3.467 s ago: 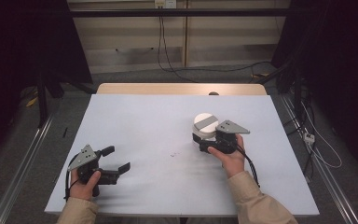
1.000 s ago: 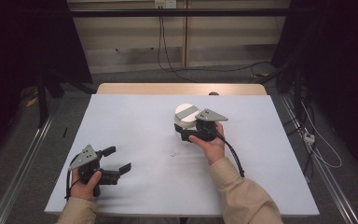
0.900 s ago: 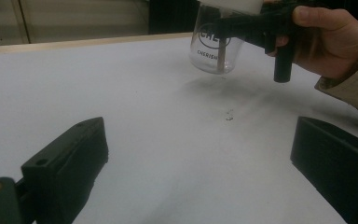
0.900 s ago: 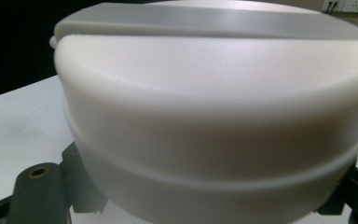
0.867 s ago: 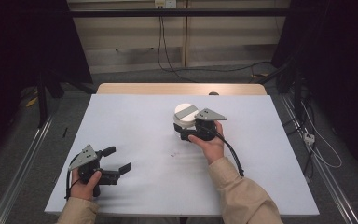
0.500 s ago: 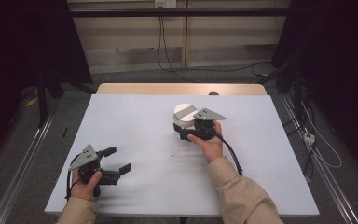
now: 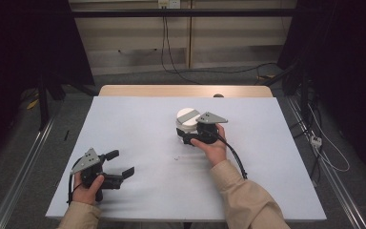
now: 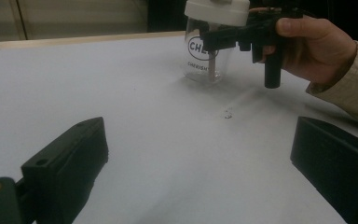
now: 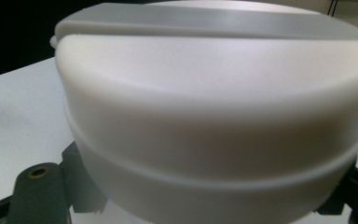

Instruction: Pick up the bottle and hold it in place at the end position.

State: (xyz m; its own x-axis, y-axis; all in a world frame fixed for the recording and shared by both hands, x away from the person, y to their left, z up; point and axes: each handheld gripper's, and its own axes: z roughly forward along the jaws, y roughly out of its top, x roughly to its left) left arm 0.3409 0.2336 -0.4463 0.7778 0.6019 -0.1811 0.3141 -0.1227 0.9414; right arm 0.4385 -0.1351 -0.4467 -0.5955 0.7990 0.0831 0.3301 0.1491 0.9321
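Now: right gripper (image 7: pixel 185 136) clamped on jar (image 8: pixel 209 58) under its white lid (image 7: pixel 188 116), carrying it upright | left gripper (image 7: pixel 122 164) jaws apart, resting on table (image 7: pixel 138 124), holding nothing

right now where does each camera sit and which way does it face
High view: above the person's table edge, looking forward and down at the white table; both forearms show.
Left gripper view: on the left gripper, facing across the table; its black jaws stand open.
Right gripper view: on the right gripper, up close to the lid.
All share the clear white-lidded jar.
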